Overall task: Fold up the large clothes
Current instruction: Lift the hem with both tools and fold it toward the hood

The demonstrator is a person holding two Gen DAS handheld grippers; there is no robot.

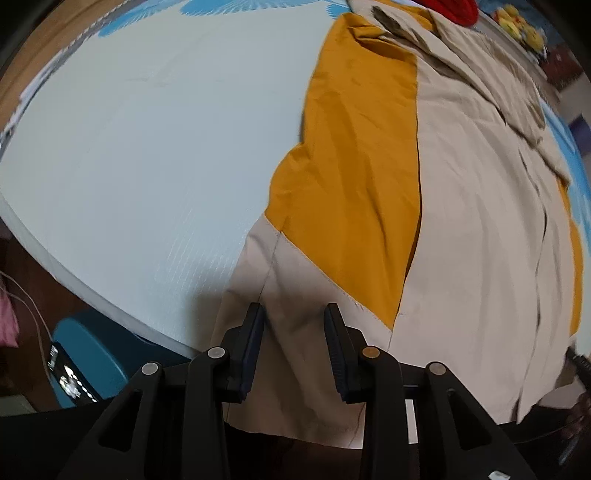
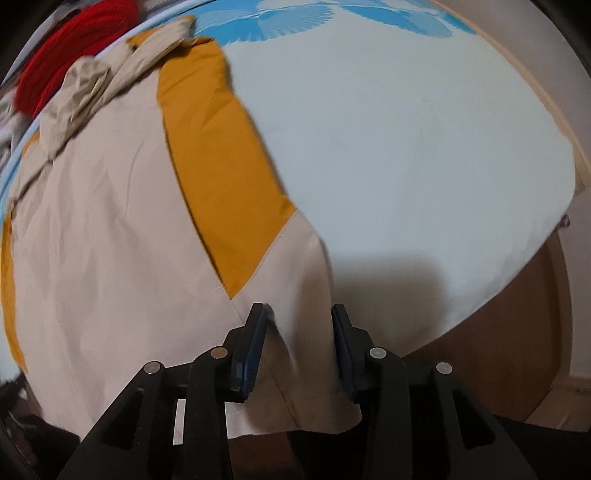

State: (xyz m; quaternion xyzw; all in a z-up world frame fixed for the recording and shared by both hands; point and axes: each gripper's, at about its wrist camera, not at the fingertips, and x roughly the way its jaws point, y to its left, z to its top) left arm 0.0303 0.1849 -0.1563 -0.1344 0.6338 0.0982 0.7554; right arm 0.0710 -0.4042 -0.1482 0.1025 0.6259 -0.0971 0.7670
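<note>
A large beige and mustard-yellow garment (image 1: 461, 206) lies spread on a pale blue bed sheet (image 1: 147, 147), its hem hanging over the near edge. My left gripper (image 1: 294, 314) is open, its jaws on either side of the garment's left beige hem corner. The same garment (image 2: 110, 229) fills the left of the right wrist view. My right gripper (image 2: 299, 314) is open, its jaws straddling the right beige hem corner at the bed's edge. Cloth lies between both pairs of fingers, not pinched.
A red cloth (image 2: 62, 48) lies beyond the garment's collar; it also shows in the left wrist view (image 1: 454, 9). Yellow items (image 1: 521, 26) sit at the far right. A blue stool with a phone (image 1: 70, 373) stands below the bed's left edge. Brown floor (image 2: 517, 350) lies right.
</note>
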